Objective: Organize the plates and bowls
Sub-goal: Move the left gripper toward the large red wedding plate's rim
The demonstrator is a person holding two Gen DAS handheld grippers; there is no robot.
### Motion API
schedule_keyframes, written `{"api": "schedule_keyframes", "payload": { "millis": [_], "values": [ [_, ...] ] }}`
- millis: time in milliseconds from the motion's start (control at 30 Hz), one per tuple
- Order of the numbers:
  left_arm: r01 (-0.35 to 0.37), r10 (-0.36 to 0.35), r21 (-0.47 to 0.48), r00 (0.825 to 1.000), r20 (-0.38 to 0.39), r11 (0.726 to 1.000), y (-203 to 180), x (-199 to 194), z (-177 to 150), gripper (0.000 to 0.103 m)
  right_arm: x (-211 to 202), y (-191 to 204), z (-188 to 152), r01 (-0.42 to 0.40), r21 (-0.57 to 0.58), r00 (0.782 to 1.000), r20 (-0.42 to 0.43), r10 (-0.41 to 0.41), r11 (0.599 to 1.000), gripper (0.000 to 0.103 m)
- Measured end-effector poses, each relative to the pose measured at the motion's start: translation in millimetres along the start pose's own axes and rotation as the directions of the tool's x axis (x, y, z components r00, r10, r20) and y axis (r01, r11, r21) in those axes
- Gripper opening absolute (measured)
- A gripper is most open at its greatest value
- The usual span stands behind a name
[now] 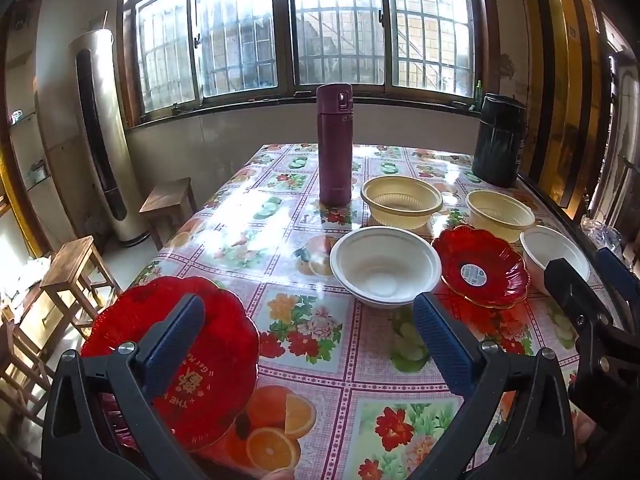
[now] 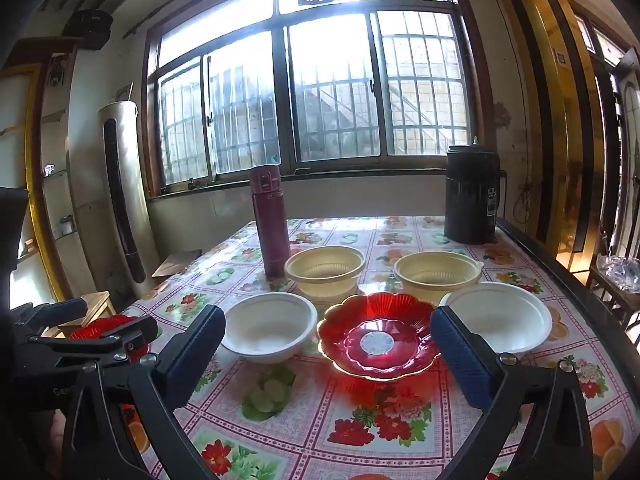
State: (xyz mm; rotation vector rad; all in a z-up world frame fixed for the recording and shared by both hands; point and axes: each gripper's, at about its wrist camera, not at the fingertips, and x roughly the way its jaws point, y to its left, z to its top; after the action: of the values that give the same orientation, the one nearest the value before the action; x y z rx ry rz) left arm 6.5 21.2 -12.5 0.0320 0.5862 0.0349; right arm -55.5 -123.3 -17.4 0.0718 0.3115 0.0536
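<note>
**Dishes spread, both tools empty**

We see the red dish (image 2: pixel 378 334) mid-table, a white bowl (image 2: pixel 270 330) at each side, two cream bowls (image 2: pixel 325 271) behind it, a flask (image 2: pixel 270 220) beyond. Another red plate (image 1: pixel 224 356) lies well left of the dish. Our left gripper (image 1: pixel 310 344) and right gripper (image 2: pixel 328 348) gape wide, holding nothing.

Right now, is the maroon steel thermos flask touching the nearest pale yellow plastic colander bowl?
Apart. The left wrist view shows a strip of tablecloth between the maroon thermos flask and the pale yellow colander bowl; the right wrist view shows them overlapping only by perspective.
</note>
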Motion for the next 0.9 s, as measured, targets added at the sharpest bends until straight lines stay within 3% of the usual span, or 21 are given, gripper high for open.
{"api": "schedule_keyframes", "payload": {
  "millis": [900],
  "values": [
    [-0.093, 0.090, -0.078, 0.995, -0.038, 0.993, 44, -8, -21, 0.103, 8, 50, -11, -0.125, -0.066, 0.992, -0.028, 0.123, 0.990, 0.103]
  ]
}}
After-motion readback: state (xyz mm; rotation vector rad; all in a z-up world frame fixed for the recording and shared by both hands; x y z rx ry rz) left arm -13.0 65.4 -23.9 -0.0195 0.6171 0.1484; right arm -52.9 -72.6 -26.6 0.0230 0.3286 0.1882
